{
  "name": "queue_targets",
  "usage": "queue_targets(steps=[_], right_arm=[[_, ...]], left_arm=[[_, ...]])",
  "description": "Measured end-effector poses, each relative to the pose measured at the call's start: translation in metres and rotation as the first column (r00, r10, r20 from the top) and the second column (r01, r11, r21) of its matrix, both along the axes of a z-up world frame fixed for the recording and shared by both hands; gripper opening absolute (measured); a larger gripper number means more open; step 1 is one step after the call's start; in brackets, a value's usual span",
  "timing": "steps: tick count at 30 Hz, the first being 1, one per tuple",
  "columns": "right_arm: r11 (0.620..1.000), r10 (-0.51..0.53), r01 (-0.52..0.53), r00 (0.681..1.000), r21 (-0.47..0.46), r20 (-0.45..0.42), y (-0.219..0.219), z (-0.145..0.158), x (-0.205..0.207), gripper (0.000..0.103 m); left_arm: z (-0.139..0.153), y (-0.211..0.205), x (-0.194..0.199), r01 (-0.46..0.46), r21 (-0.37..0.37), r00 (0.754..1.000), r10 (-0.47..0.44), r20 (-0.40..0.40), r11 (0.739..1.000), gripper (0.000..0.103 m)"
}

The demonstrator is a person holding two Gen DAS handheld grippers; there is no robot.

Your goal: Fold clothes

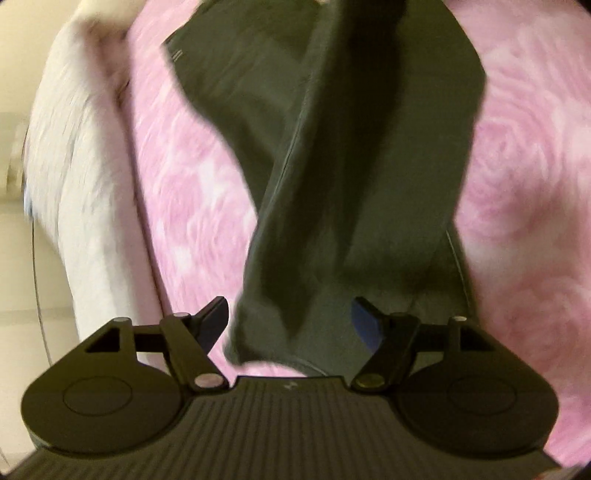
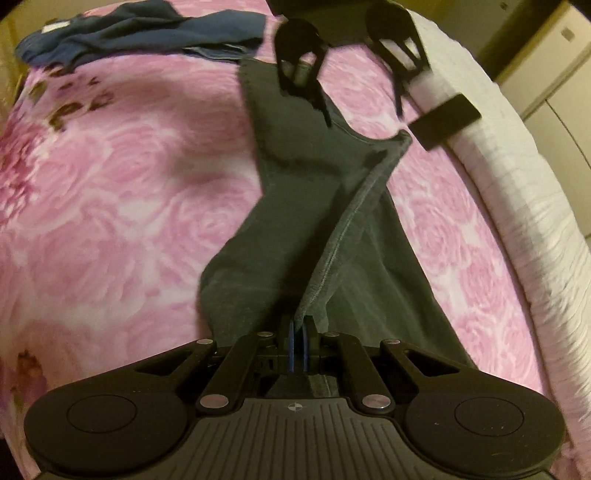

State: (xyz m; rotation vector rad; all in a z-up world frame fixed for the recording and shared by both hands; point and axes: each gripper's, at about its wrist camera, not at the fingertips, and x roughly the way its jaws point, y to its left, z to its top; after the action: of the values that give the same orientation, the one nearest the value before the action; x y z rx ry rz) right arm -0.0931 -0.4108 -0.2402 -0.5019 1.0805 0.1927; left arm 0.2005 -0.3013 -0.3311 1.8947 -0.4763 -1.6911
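Trailing garment [image 2: 295, 206] between pinched jaws

Pink rose-print bedspread [image 2: 110, 177], white quilted mattress edge [image 2: 517, 206], pale cabinet doors [image 2: 554, 85], perhaps a wardrobe, warm dim light

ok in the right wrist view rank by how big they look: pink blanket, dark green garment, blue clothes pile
1. pink blanket, fills most of the view
2. dark green garment, though it lies closer to the camera
3. blue clothes pile, farthest away, so true size is unsure

grippers: 2 [image 1: 291, 321] [image 2: 298, 339]; dark green garment: 1 [image 2: 295, 177]; blue garment: 1 [image 2: 147, 33]; pink blanket: 1 [image 2: 110, 184]
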Motion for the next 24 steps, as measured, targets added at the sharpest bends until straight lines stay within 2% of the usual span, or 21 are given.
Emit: queue_targets(steps=[3,4,5,6,7,10,13,16,18,20,22,24], right_arm=[[1.000,0.021,-0.021,1.000,-0.007,0.015,0.012,0.005,-0.014,0.005],[1.000,0.025,-0.025,0.999,-0.008,0.019,0.016,0.007,-0.019,0.005],[1.000,0.029,-0.029,0.999,-0.009,0.024,0.020,0.008,-0.024,0.005],[1.000,0.024,-0.024,0.999,-0.005,0.026,0.022,0.009,-0.028,0.005],[1.000,0.018,-0.018,0.999,-0.001,0.027,0.024,0.009,-0.032,0.005],[1.000,0.000,0.000,1.000,0.016,0.030,0.028,0.010,-0.041,0.005],[0.999,-0.009,0.008,0.998,0.032,0.054,0.037,0.012,-0.051,0.005],[0.998,-0.002,-0.003,0.998,0.064,0.068,0.051,0.012,-0.063,0.005],[0.994,0.018,-0.024,0.998,0.110,0.056,0.062,0.009,-0.072,0.005],[0.986,0.063,-0.067,0.998,0.151,0.031,0.072,0.003,-0.084,0.005],[0.976,0.119,-0.117,0.993,0.185,-0.001,0.082,-0.008,-0.097,0.005],[0.962,0.170,-0.159,0.985,0.221,-0.032,0.089,-0.019,-0.109,0.005]], left_arm=[[-0.012,-0.006,-0.015,0.093,0.033,0.995,-0.095,0.043,0.995,0.070],[-0.016,-0.008,-0.020,0.116,0.054,0.991,-0.119,0.053,0.992,0.061],[-0.019,-0.009,-0.025,0.128,0.086,0.989,-0.133,0.058,0.988,0.049],[-0.019,-0.008,-0.031,0.119,0.124,0.990,-0.127,0.054,0.985,0.021],[-0.019,-0.006,-0.035,0.107,0.144,0.992,-0.116,0.055,0.984,0.004],[-0.008,0.013,-0.042,0.064,0.151,0.994,-0.076,0.076,0.986,0.003],[0.020,0.049,-0.050,-0.048,0.144,0.995,0.034,0.099,0.988,0.002],[0.047,0.104,-0.077,-0.181,0.175,0.980,0.164,0.108,0.968,0.002],[0.055,0.141,-0.102,-0.270,0.227,0.962,0.255,0.092,0.936,0.002],[0.056,0.175,-0.129,-0.355,0.305,0.933,0.355,0.059,0.884,0.003],[0.053,0.201,-0.155,-0.441,0.401,0.878,0.478,0.009,0.803,0.004],[0.046,0.212,-0.175,-0.492,0.502,0.813,0.582,-0.028,0.711,0.006]])
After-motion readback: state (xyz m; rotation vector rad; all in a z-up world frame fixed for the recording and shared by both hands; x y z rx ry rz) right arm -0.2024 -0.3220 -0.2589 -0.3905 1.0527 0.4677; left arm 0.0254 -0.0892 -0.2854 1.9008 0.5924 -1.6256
